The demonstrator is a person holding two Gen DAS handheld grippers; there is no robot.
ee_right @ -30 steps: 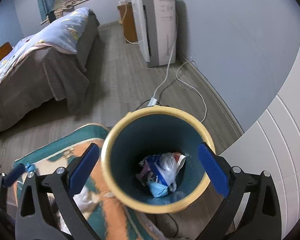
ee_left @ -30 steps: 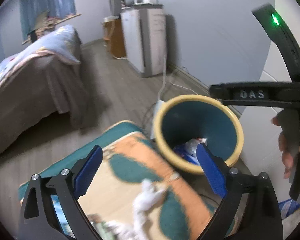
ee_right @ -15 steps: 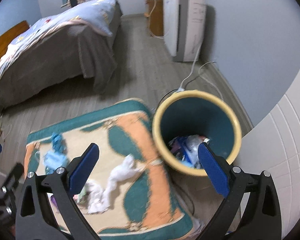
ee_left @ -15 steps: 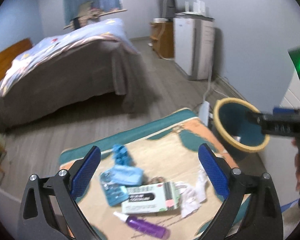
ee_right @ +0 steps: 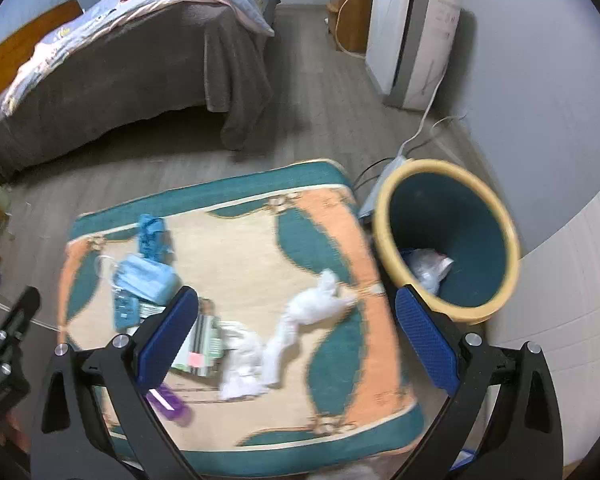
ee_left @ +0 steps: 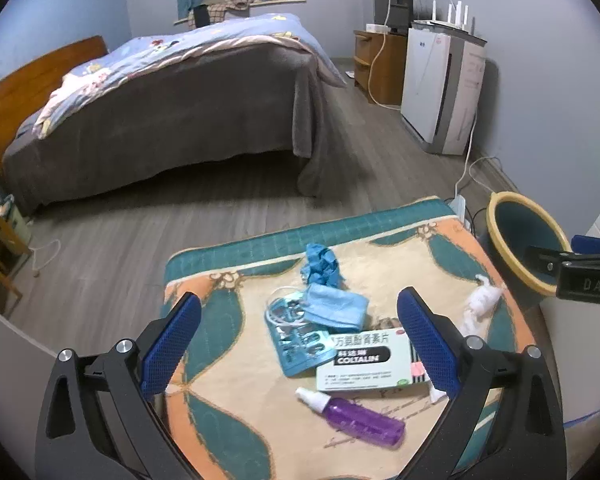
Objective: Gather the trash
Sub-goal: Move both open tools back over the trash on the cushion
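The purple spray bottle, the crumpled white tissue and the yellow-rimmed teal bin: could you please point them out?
Purple spray bottle (ee_left: pixel 360 420), left wrist view, body.
Crumpled white tissue (ee_right: pixel 312 306), right wrist view, middle.
Yellow-rimmed teal bin (ee_right: pixel 384 208), right wrist view, rim.

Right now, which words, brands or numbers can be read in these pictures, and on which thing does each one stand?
"COLTALIN": medicine box, black band.
Chinese characters above it: present, too blurred to quote.
Small print below: too small to read.
"DAS": right gripper body, seen in the left wrist view.
Label on the air purifier: too small to read.
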